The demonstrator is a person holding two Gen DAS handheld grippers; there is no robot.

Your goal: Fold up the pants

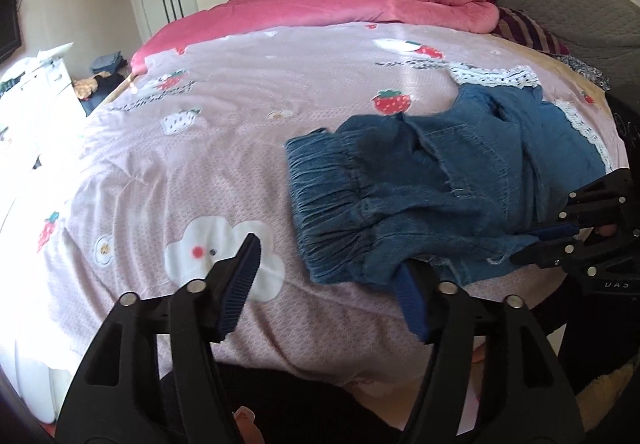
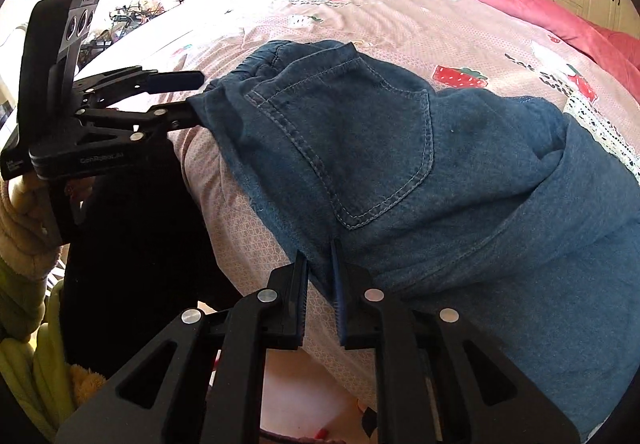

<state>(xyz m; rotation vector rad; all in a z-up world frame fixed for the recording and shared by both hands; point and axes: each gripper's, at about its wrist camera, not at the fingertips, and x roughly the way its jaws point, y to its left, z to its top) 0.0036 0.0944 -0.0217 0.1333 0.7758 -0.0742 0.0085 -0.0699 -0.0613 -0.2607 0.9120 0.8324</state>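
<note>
We see dark blue denim pants [image 2: 360, 148] with pale stitching and white dotted lace trim [image 1: 496, 76], lying on a pale pink bedsheet [image 1: 240, 148] printed with red strawberries and white clouds. Beyond the sheet lies a plain deep pink quilt [image 1: 340, 6].

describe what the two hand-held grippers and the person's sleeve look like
Both the left hand-held gripper and the right hand-held gripper are matte black with triangular cut-outs, silver round pins and dark blue ribbed pads. The left one's body carries small pale lettering, too small to read surely. The sleeve is fluffy cream and yellow-green fleece.
</note>
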